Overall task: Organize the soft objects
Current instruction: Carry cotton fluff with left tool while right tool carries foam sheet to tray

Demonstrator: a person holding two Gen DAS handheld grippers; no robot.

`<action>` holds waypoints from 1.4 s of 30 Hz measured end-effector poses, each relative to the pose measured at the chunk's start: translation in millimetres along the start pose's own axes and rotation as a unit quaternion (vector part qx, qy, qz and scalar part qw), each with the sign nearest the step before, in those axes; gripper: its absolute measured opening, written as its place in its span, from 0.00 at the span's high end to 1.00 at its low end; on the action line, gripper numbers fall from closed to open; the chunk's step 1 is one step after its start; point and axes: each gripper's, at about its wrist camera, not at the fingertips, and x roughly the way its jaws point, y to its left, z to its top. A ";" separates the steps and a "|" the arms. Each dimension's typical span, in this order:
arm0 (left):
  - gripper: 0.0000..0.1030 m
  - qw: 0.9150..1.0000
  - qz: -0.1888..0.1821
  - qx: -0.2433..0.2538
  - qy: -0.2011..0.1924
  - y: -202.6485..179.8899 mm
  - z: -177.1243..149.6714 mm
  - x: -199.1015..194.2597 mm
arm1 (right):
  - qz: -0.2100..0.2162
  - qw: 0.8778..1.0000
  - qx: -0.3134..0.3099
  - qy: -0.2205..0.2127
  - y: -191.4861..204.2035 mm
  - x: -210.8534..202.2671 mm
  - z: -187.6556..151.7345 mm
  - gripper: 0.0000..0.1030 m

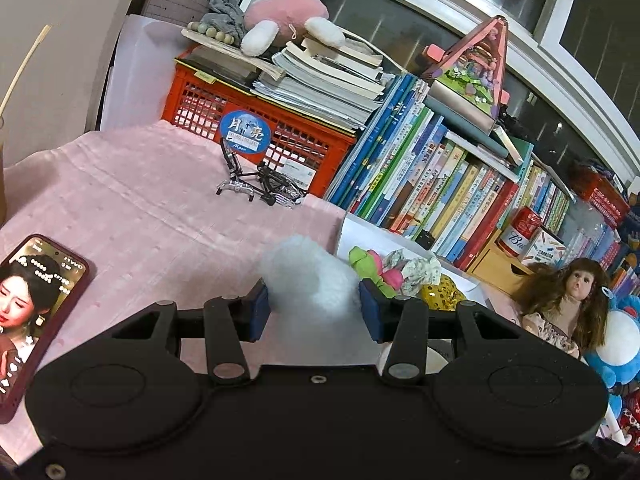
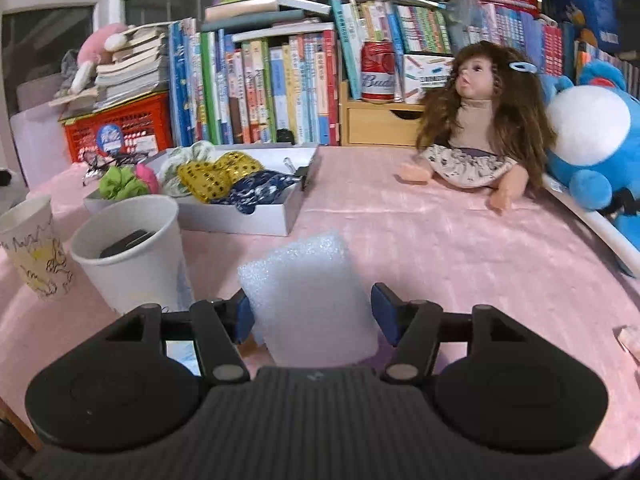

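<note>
Counting the soft things first: two white pieces are in the grippers, one in each. The left gripper (image 1: 314, 306) has its jaws partly closed on a fluffy white wad of stuffing (image 1: 312, 284); both blue pads touch its sides and it is lifted above the desk. The right gripper (image 2: 312, 312) holds its jaws about half open around a white block of packing foam (image 2: 310, 296); the left pad touches the foam, but at the right pad I see a small gap, so I cannot tell if the grip is firm.

One shallow white cardboard box (image 2: 256, 216) lies on the desk in front of the right gripper, a little to the left. Inside it are several cloth scrunchies: one green (image 2: 122, 182), one pink (image 2: 146, 176), one floral white, one or two gold with sequins (image 2: 216, 174) and one dark blue (image 2: 260, 190). Two paper cups stand near the box, one plain white paper cup (image 2: 128, 248) and one white cup with yellow drawings (image 2: 34, 248).

One doll with long brown hair (image 2: 476, 128) sits on the desk, and one blue and white plush toy (image 2: 588, 136) touches it. One phone in a red case (image 1: 34, 312) lies at the left.

A pink cloth (image 2: 440, 240) covers the desk. Behind it are one red plastic crate (image 1: 256, 120), many standing books (image 1: 440, 184), one red drink can (image 2: 378, 72) and a dark window (image 1: 400, 12).
</note>
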 end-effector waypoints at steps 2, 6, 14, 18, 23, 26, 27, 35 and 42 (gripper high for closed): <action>0.57 1.000 0.000 0.007 0.001 -2.6 2.1 -0.2 | 0.004 1.000 0.005 -0.007 -2.3 -4.0 4.0 0.38; 0.57 1.000 -0.013 0.012 0.007 -8.8 11.6 2.0 | 0.006 1.000 0.001 -0.020 -3.3 -10.5 21.1 0.38; 0.57 0.997 -0.043 0.059 0.021 -44.9 42.6 11.7 | 0.034 0.999 -0.011 -0.033 4.1 -6.8 75.8 0.38; 0.57 0.995 -0.059 0.079 0.029 -67.1 60.7 20.7 | 0.047 0.998 -0.015 -0.031 9.6 2.4 103.3 0.38; 0.57 0.992 -0.067 0.101 0.042 -92.8 78.4 39.1 | 0.062 0.998 -0.013 -0.021 18.0 21.6 132.4 0.38; 0.57 0.991 -0.065 0.106 0.050 -104.1 86.9 55.4 | 0.069 0.998 -0.006 -0.006 21.3 37.1 144.7 0.38; 0.57 0.990 -0.063 0.111 0.054 -107.9 89.5 62.1 | 0.071 0.997 -0.005 -0.001 22.3 42.7 148.3 0.38; 0.57 0.983 -0.038 0.147 0.103 -129.8 98.5 131.9 | 0.072 0.997 0.009 0.035 29.4 92.6 170.8 0.38; 0.57 0.971 -0.002 0.193 0.140 -139.8 89.1 192.9 | 0.074 0.996 0.014 0.057 39.5 143.9 178.3 0.38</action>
